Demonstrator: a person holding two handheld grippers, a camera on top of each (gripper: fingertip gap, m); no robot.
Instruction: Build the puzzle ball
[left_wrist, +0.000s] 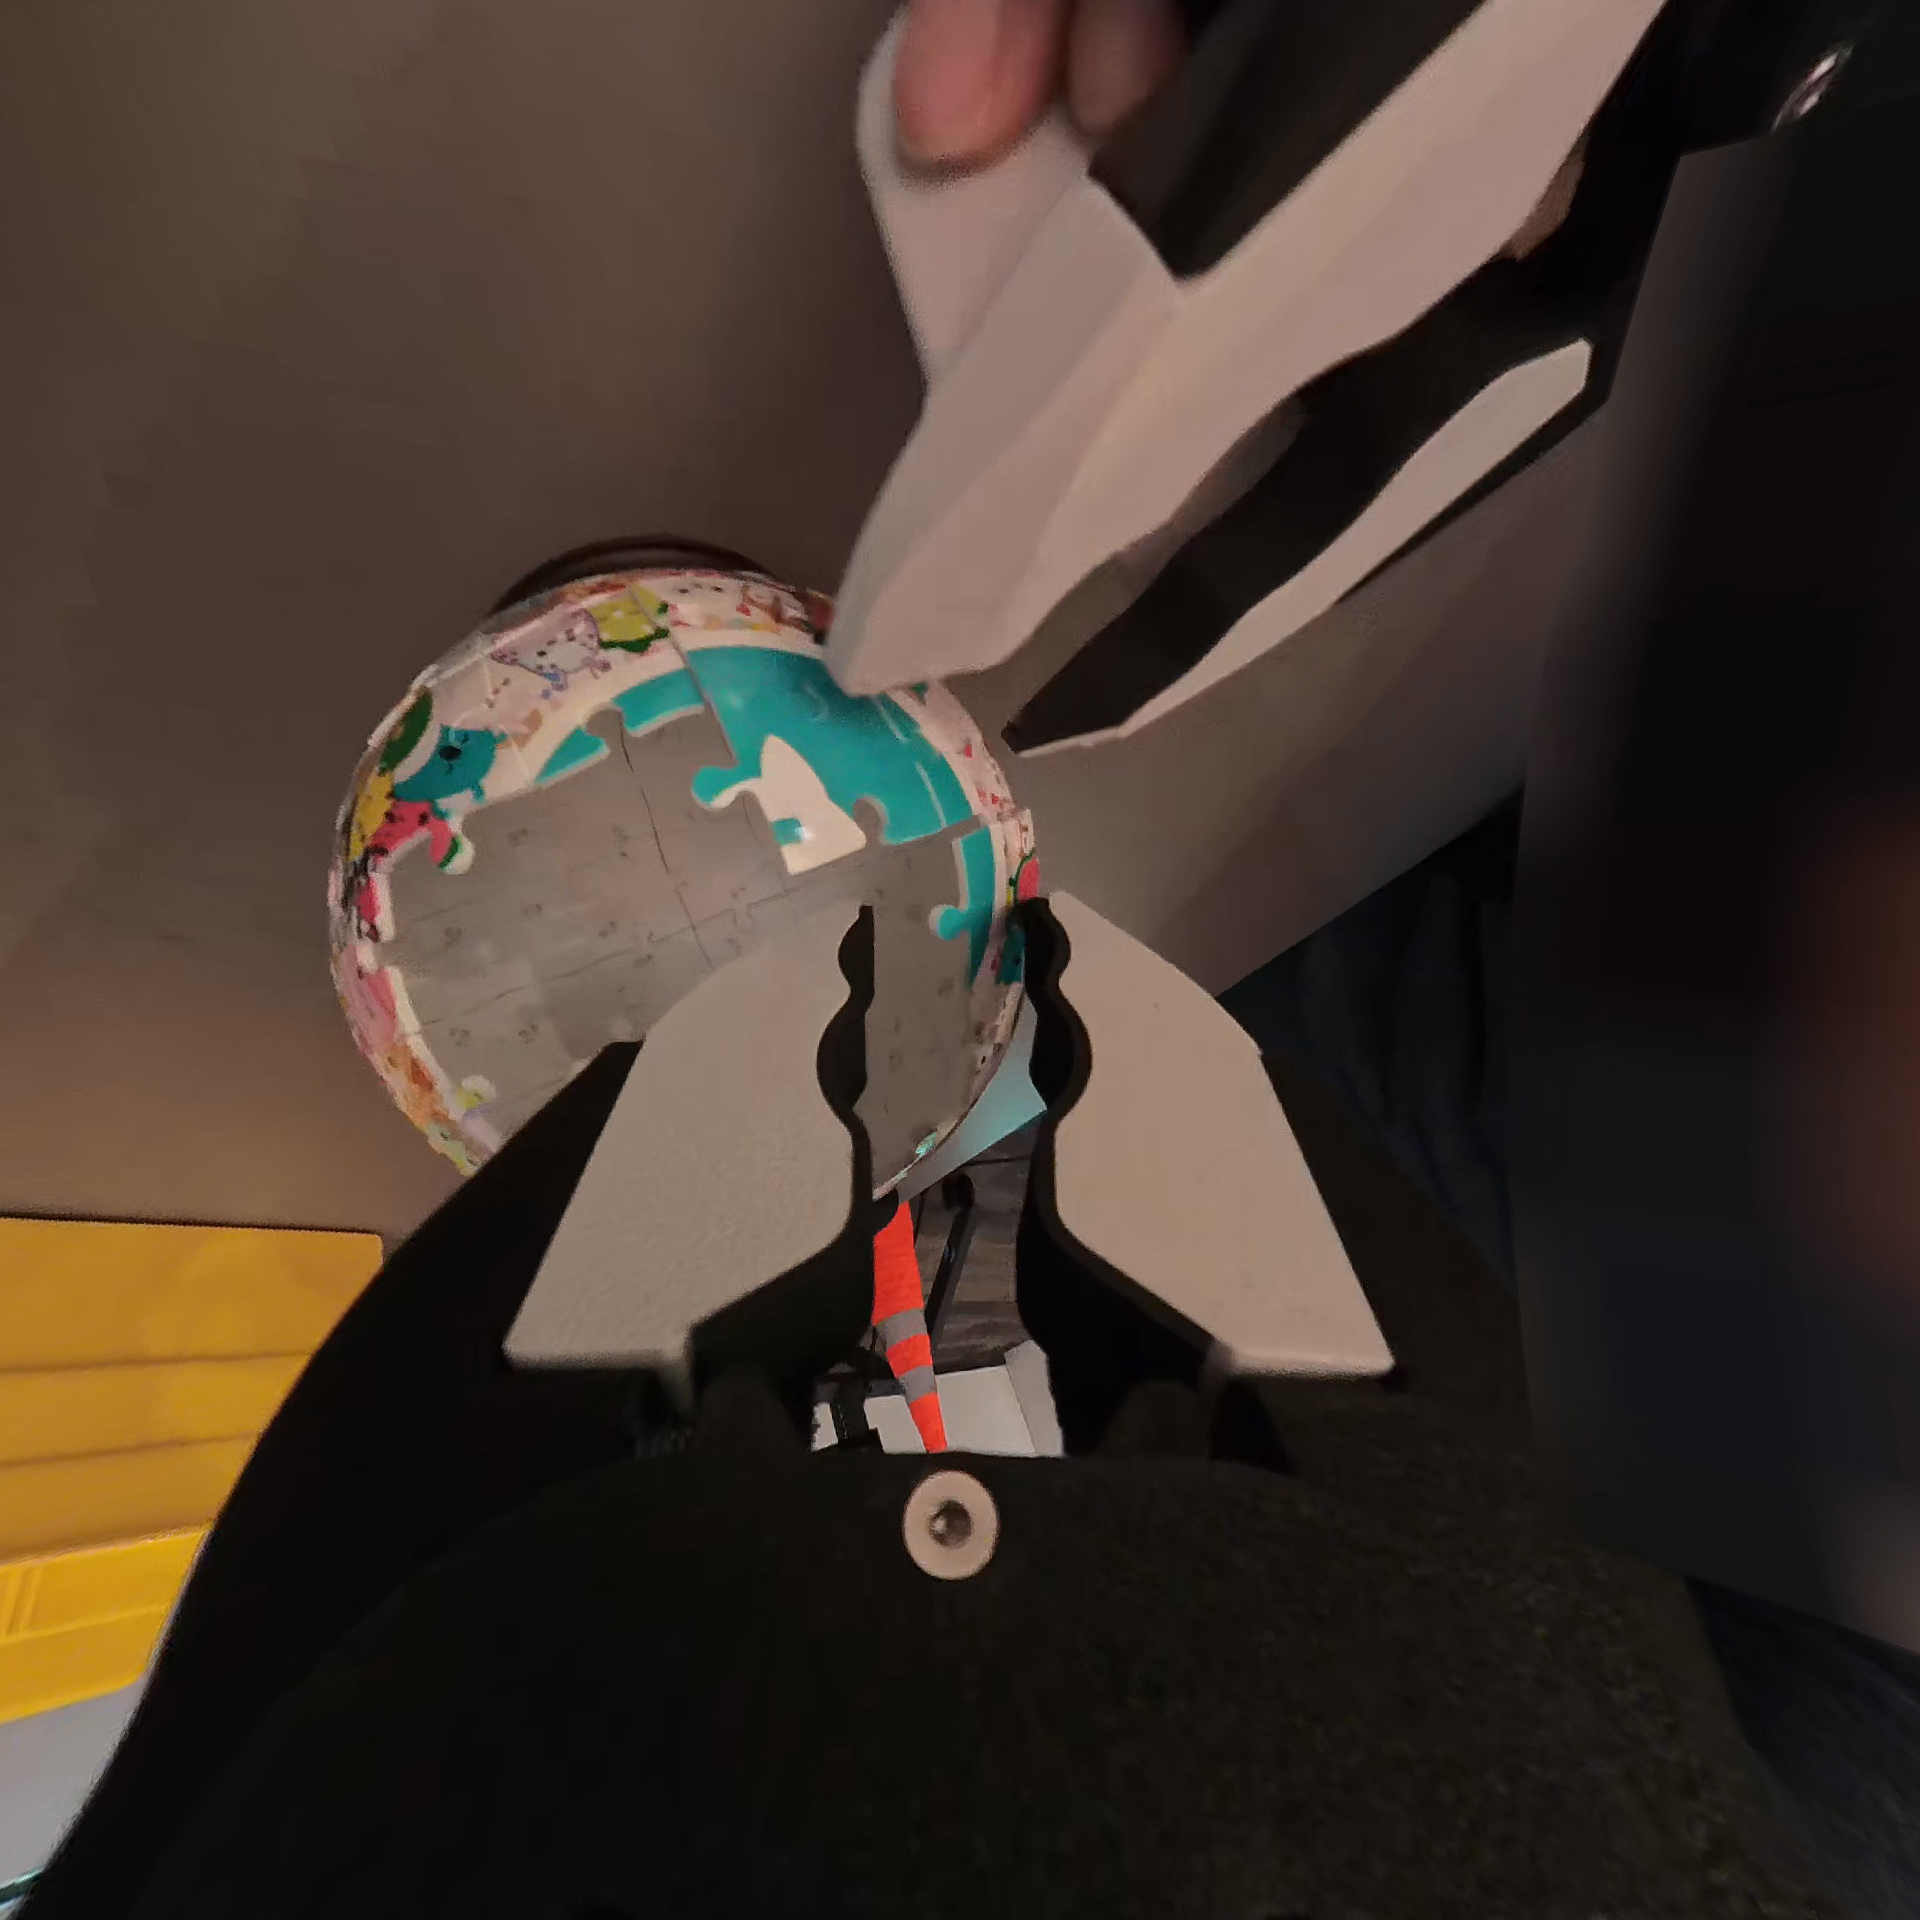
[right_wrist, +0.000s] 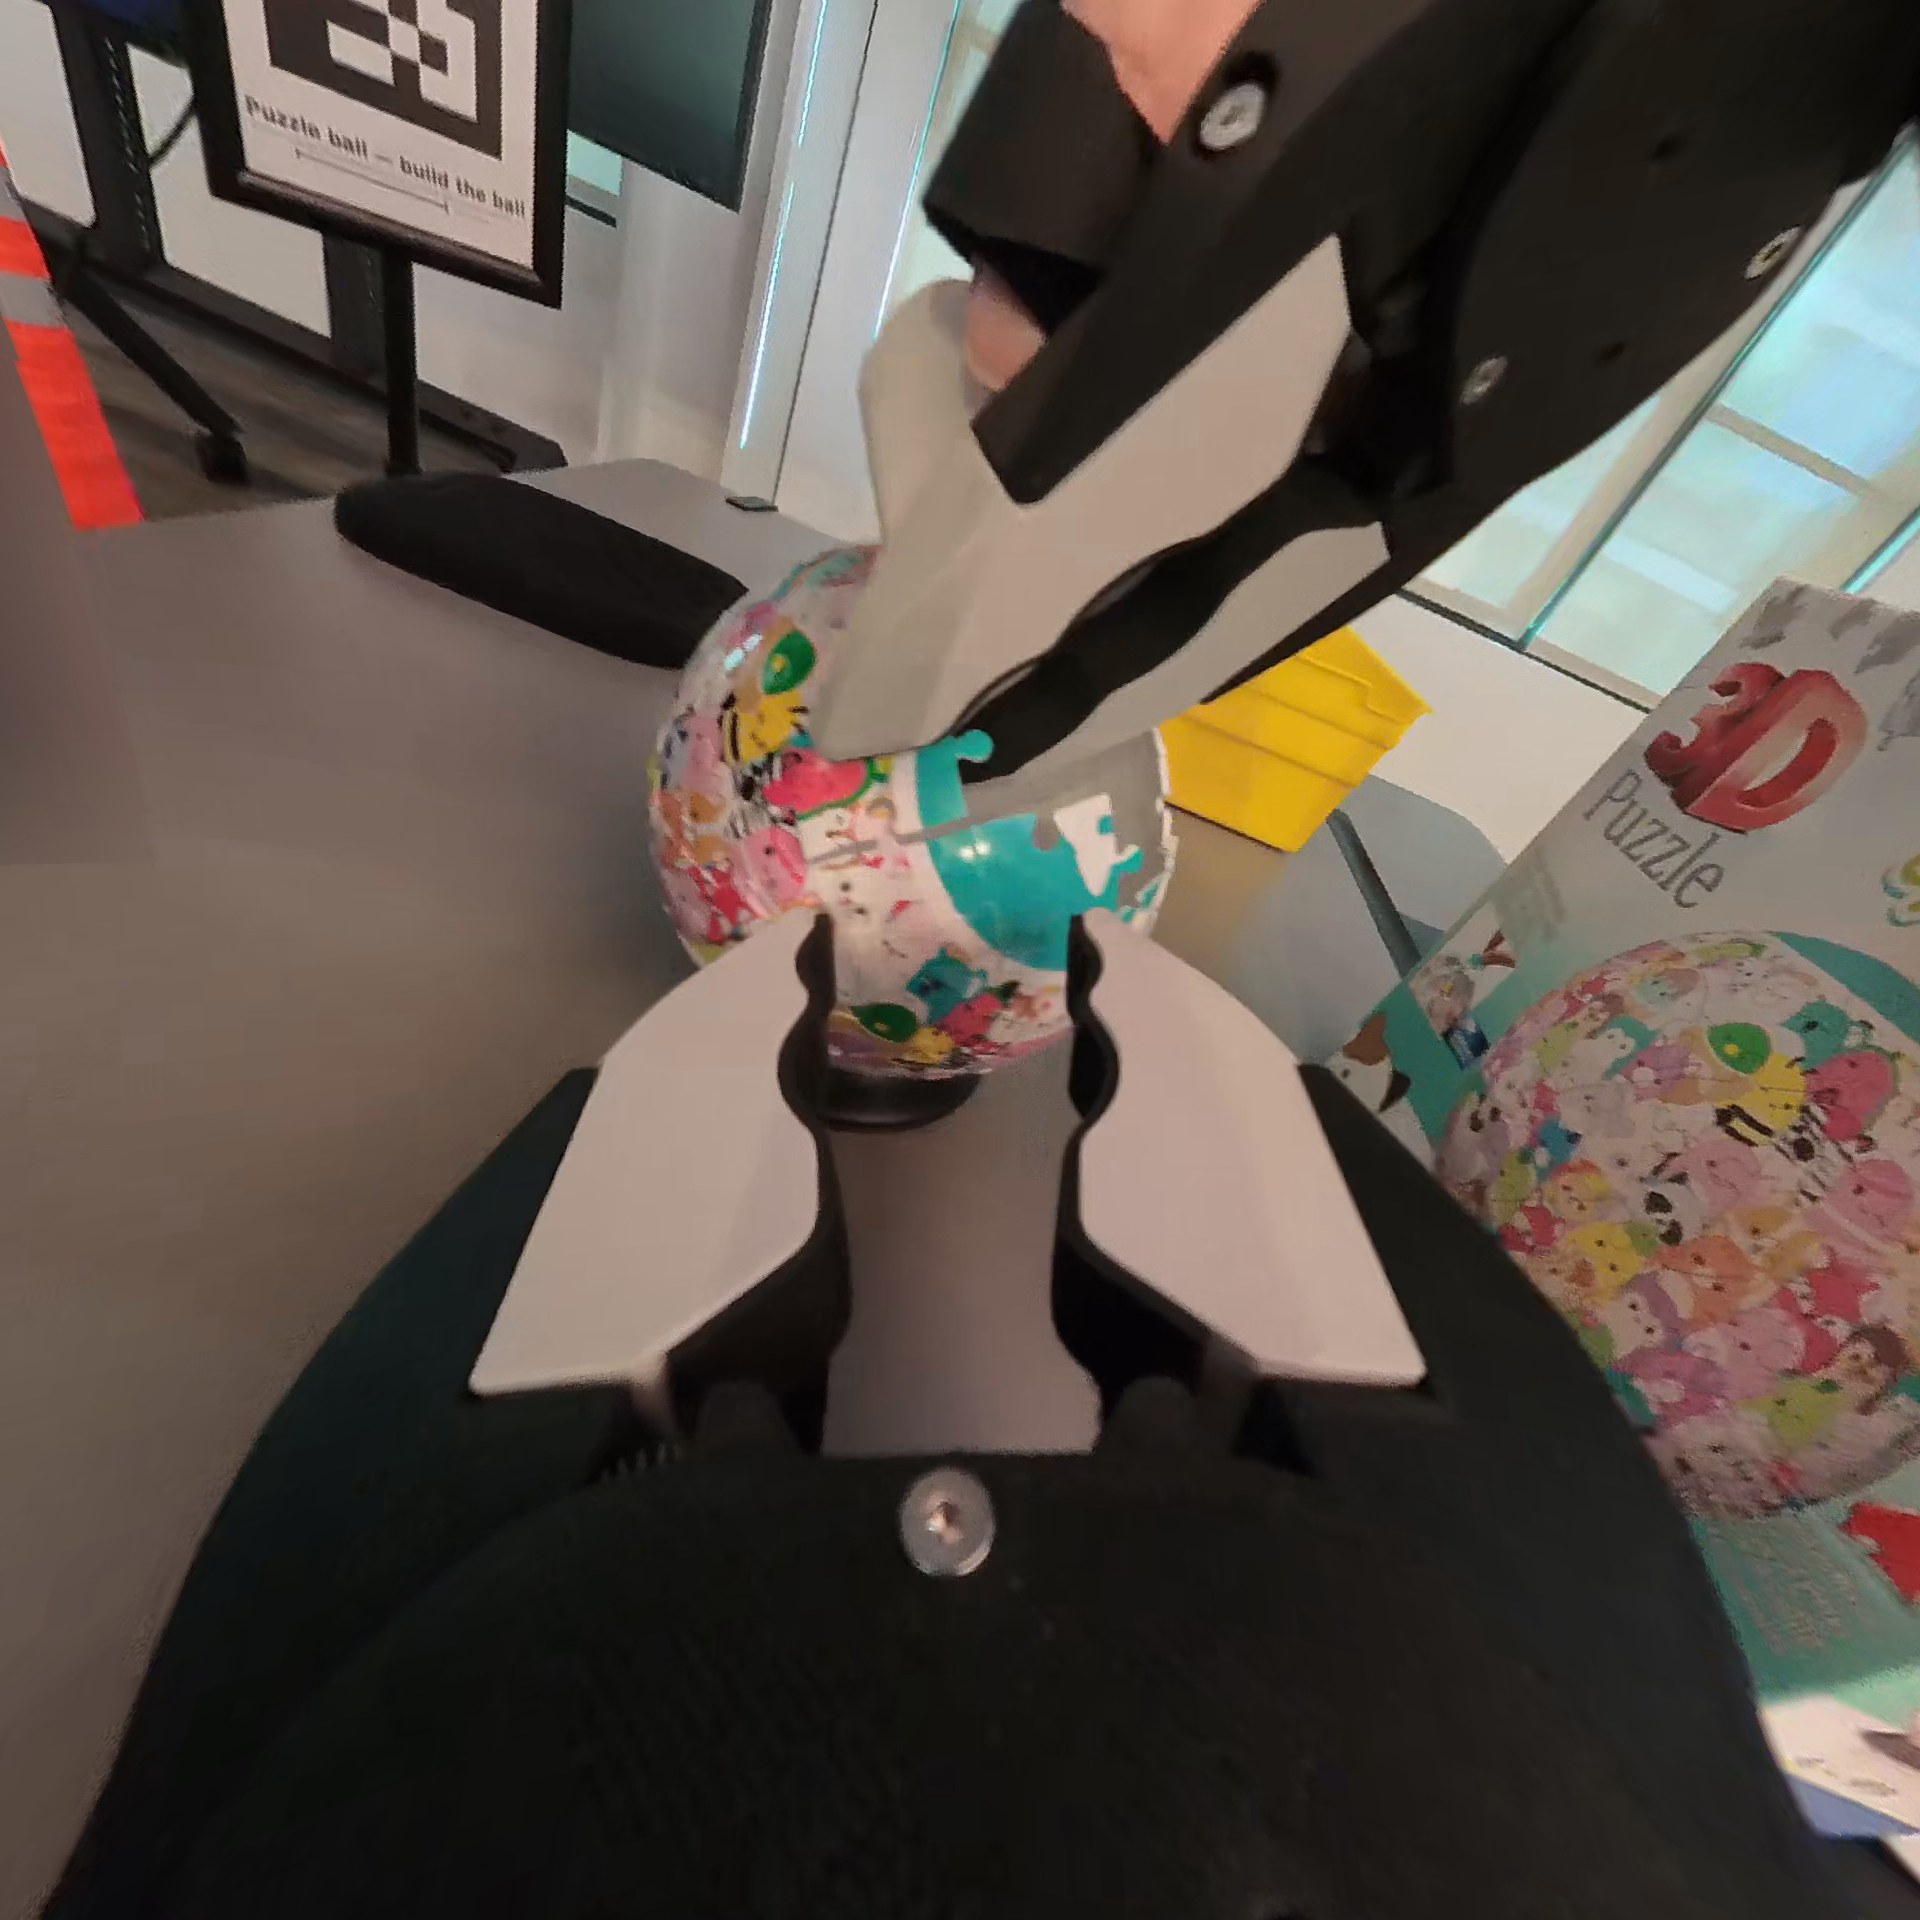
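The left hand-held gripper (left_wrist: 951, 914) is seen parted, its fingers set either side of the rim of the puzzle ball (left_wrist: 582, 935) beside the ball's gap. The right hand-held gripper (right_wrist: 945, 925) is likewise held parted, with nothing between its fingers. One puzzle ball (right_wrist: 831, 831), unfinished, is seated on a black stand (right_wrist: 883, 1101) on the grey table (right_wrist: 312, 883). One puzzle box (right_wrist: 1683, 1143) is stood at the right. Farther off, one yellow bin (right_wrist: 1278, 748) is seen; its contents cannot be told.
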